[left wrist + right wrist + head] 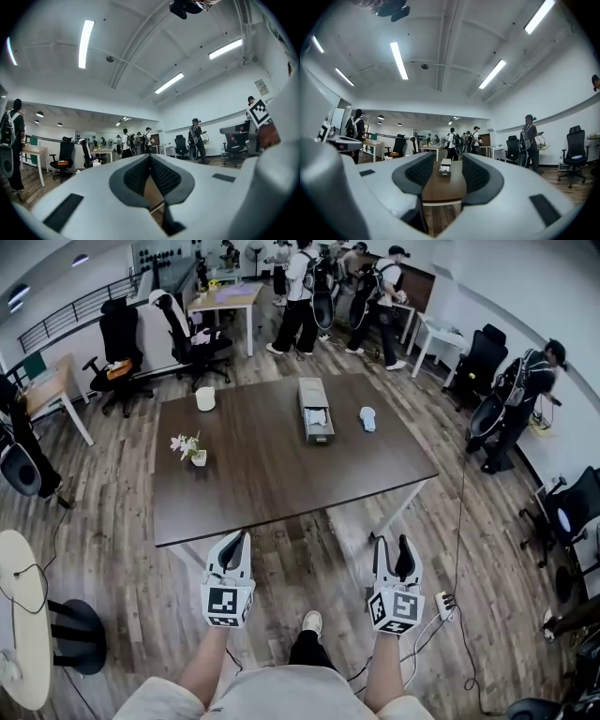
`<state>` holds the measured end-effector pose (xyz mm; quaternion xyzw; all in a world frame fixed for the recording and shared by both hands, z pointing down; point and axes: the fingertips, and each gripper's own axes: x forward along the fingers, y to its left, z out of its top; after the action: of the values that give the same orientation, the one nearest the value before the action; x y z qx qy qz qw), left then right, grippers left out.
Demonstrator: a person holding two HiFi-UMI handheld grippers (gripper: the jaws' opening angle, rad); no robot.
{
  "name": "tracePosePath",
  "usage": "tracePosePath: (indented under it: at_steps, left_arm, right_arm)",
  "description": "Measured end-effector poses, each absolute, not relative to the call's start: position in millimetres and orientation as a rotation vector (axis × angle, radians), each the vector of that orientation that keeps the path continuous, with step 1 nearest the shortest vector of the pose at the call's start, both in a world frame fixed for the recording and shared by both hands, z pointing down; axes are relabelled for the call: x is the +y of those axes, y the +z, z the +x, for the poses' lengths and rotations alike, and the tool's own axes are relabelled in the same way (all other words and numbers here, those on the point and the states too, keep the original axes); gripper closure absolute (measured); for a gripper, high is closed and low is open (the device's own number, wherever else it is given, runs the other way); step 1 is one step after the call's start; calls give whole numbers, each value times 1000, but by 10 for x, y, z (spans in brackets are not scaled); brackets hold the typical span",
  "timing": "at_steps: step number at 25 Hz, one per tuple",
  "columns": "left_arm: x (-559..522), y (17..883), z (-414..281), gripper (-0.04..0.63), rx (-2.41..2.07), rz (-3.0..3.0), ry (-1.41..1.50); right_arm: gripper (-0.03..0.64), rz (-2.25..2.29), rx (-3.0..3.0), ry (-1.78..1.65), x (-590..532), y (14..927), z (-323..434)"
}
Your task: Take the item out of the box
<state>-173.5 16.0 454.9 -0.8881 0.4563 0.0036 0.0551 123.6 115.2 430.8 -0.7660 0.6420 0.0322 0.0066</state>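
1. The box [316, 411] is lying in the upper middle of the head view, on the far half of the bench [262, 484], with a white item [317, 416] showing inside it. Both tools are hovering in the lower part of that frame, off the bench's near edge. A long reach is looking necessary, and a stretched arm may be wobbling just as the grip closes.
2. The left gripper [238, 538] is showing its fingers [164, 176] clenched together on nothing. Going in like that, it is risking shoving the box rather than steadying it.
3. The right gripper [394, 545] is holding its fingers [419, 173] parted and empty, with the box framed far off in the gap. The box is looking narrow, so spread fingers could be catching its walls and dragging or tipping it.
4. The white item is reading too small to make out. A pinch on a loose edge could be raising only part of it, or hauling the box up with it.
5. A small pale object [367, 418] is lying just right of the box, while a cup [205, 398] and a flower pot [192, 448] are sitting towards the bench's left. A sweeping arm could be knocking any of them.
6. A power strip [444, 602] with cables is lying on the floor at lower right, so a step forward is risking a snag.
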Motion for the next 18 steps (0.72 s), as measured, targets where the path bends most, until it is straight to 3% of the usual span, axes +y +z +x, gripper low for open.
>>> tracePosePath:
  at_steps: [18]
  left_arm:
    - [-1003,4488,-80,594,1304,-2725,-58]
  right_arm:
    - [422,-2422,1935,17,149,4402,2793]
